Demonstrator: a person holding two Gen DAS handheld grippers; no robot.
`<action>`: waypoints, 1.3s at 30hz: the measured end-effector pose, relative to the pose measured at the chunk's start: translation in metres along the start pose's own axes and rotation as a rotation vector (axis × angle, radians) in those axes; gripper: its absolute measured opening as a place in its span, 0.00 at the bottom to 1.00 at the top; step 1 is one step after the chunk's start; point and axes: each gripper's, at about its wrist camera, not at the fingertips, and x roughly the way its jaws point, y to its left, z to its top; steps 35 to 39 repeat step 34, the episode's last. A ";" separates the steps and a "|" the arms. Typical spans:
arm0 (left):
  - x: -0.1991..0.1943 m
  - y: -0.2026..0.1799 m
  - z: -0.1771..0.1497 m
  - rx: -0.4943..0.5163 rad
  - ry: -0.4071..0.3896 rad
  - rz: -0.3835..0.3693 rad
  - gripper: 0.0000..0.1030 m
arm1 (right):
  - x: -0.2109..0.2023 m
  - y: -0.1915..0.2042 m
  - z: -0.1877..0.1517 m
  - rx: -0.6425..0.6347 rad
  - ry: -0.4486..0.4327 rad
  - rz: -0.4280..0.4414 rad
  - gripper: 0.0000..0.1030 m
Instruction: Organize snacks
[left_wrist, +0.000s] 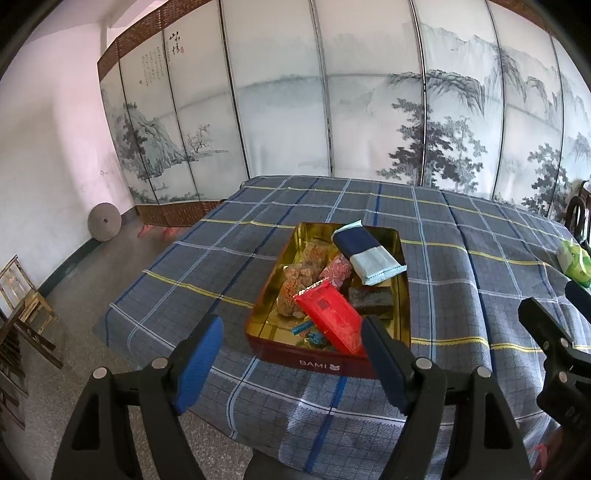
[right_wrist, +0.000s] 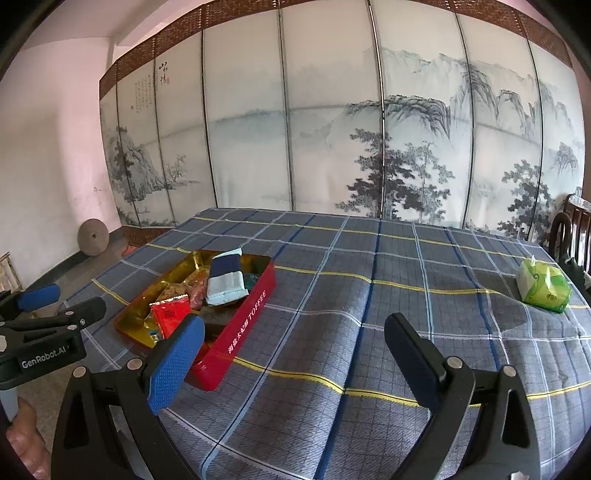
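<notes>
A red tin (left_wrist: 317, 363) with a gold inside stands on the checked tablecloth; it also shows in the right wrist view (right_wrist: 243, 332). In it lie a red packet (left_wrist: 332, 319), a navy and pale blue packet (left_wrist: 365, 253), a pink sweet (left_wrist: 336, 273), clear bags of brown snacks (left_wrist: 295, 284) and a dark bar (left_wrist: 371, 299). My left gripper (left_wrist: 291, 354) is open and empty, just in front of the tin's near wall. My right gripper (right_wrist: 295, 354) is open and empty, over bare cloth to the right of the tin.
A green and white tissue pack (right_wrist: 543, 286) lies at the table's right edge near a dark wooden chair (right_wrist: 572, 229). A painted folding screen (right_wrist: 332, 129) stands behind the table. A wooden stool (left_wrist: 26, 302) and a round stone (left_wrist: 104, 221) are on the floor at left.
</notes>
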 end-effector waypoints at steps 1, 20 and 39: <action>0.000 -0.001 0.000 0.002 0.000 0.001 0.77 | 0.001 -0.001 0.000 0.000 0.002 -0.003 0.94; 0.025 -0.011 0.013 0.052 0.103 -0.034 1.00 | 0.085 -0.201 -0.040 -0.006 0.292 -0.385 0.95; 0.012 0.006 0.034 0.005 0.071 -0.011 1.00 | 0.142 -0.289 -0.048 0.077 0.437 -0.461 0.98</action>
